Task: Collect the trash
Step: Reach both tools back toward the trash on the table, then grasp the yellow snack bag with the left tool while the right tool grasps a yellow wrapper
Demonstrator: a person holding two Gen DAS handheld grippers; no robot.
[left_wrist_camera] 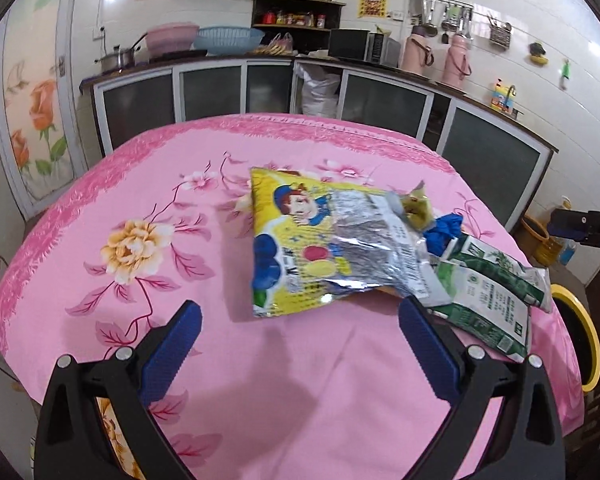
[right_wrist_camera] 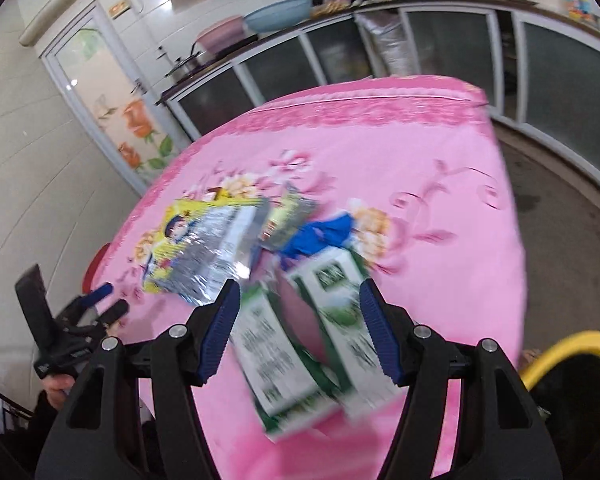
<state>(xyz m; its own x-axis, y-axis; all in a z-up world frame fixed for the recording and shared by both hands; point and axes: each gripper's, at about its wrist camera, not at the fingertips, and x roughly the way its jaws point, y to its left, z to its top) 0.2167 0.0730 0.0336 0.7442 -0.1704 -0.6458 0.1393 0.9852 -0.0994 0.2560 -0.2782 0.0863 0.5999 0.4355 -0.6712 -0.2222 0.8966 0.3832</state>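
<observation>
Both the left gripper (left_wrist_camera: 300,320) and the right gripper (right_wrist_camera: 296,300) are wide open above the trash on the pink tabletop (left_wrist_camera: 300,380).

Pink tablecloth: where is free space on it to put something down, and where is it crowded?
The pink tablecloth is bare left of the yellow snack bag, around the printed peony, and along the far border. The near strip between the left gripper fingers is also free. Crowded: the right side, where the snack bag, blue wrapper and two green-white cartons overlap, near the yellow-rimmed bin.
</observation>
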